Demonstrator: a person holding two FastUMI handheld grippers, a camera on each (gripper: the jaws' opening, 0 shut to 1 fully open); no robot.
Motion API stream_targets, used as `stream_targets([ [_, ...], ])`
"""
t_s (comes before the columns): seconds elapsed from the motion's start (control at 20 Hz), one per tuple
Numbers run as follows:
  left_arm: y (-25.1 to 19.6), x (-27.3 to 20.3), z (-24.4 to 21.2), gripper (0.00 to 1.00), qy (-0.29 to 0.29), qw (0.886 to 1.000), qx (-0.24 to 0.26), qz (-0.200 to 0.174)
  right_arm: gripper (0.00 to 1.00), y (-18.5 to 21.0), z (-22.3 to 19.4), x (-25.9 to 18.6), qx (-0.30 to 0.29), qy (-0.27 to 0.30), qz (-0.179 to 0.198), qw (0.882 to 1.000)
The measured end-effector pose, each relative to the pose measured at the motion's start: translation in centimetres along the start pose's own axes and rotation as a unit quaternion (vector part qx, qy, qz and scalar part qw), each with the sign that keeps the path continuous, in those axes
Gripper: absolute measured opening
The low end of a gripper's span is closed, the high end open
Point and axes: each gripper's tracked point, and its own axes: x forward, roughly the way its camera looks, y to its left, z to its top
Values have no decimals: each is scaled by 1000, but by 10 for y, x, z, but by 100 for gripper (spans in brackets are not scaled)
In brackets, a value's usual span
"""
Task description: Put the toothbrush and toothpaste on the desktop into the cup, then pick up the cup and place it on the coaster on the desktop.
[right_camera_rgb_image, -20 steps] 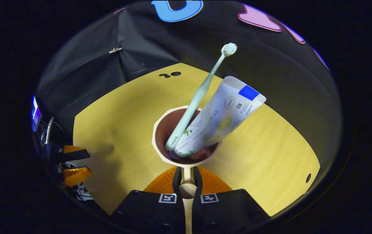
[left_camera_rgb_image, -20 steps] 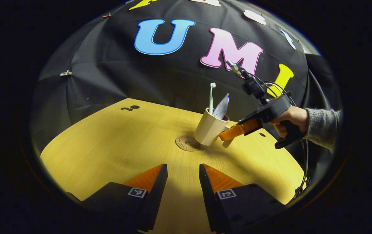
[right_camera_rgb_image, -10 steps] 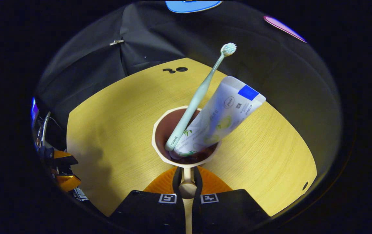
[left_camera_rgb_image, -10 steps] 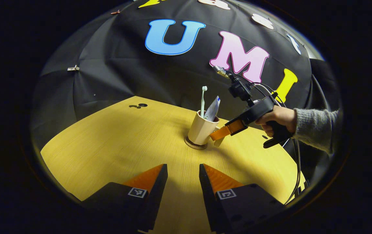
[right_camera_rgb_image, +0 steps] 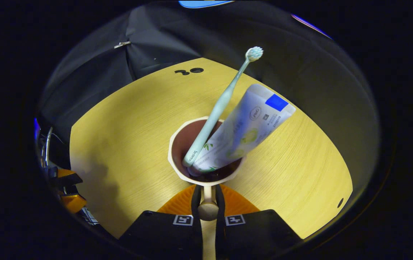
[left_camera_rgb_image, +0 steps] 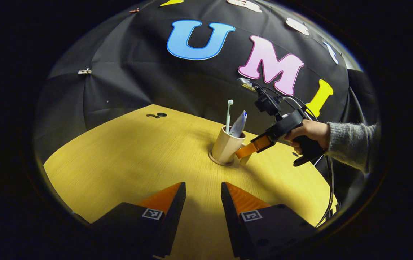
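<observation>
Cream-coloured, the cup (left_camera_rgb_image: 225, 147) sits on the coaster (left_camera_rgb_image: 216, 161) on the counter (left_camera_rgb_image: 127, 155) with toothbrush (right_camera_rgb_image: 220, 104) and toothpaste (right_camera_rgb_image: 244, 131) inside, so the right claw (right_camera_rgb_image: 208, 202), pinching its handle (right_camera_rgb_image: 208, 208), should spread gently and back straight off, while the left claw (left_camera_rgb_image: 203, 196) waits spread.

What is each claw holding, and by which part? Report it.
The right claw holds the cup by its handle, both fingers pressing on it. The left claw is open and holds nothing.
</observation>
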Motion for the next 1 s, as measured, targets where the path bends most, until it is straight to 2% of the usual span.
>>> stream_targets([
  [0.2, -6, 3, 2, 64, 0, 1000, 2, -2, 27, -4, -3, -3, -9, -3, -6, 1000],
  [0.25, -6, 3, 3, 64, 1, 1000, 4, -2, 22, -2, -4, -2, -11, -1, -6, 1000],
  [0.3, -5, 4, 5, 64, 2, 1000, 6, -2, 29, -2, -5, -3, -9, 0, -6, 1000],
  [0.45, -2, 4, 9, 64, 3, 1000, 13, -4, 32, -2, -8, -7, 9, -3, -4, 1000],
  [0.6, -5, -4, 12, 64, 5, 1000, 18, -9, 43, -4, -7, -19, 19, -16, -6, 1000],
  [0.7, -8, -7, 18, 64, 4, 1000, 25, -14, 41, -5, -4, -30, 26, -36, -9, 999],
  [0.75, -9, -8, 21, 64, 3, 999, 30, -17, 47, -5, -3, -37, 31, -48, -11, 998],
  [0.8, -12, -7, 24, 64, 2, 999, 35, -21, 41, -5, 1, -45, 35, -66, -13, 997],
  [1.0, -26, -16, 48, 64, -8, 998, 57, -36, 45, -4, 19, -92, 52, -152, -32, 987],
])
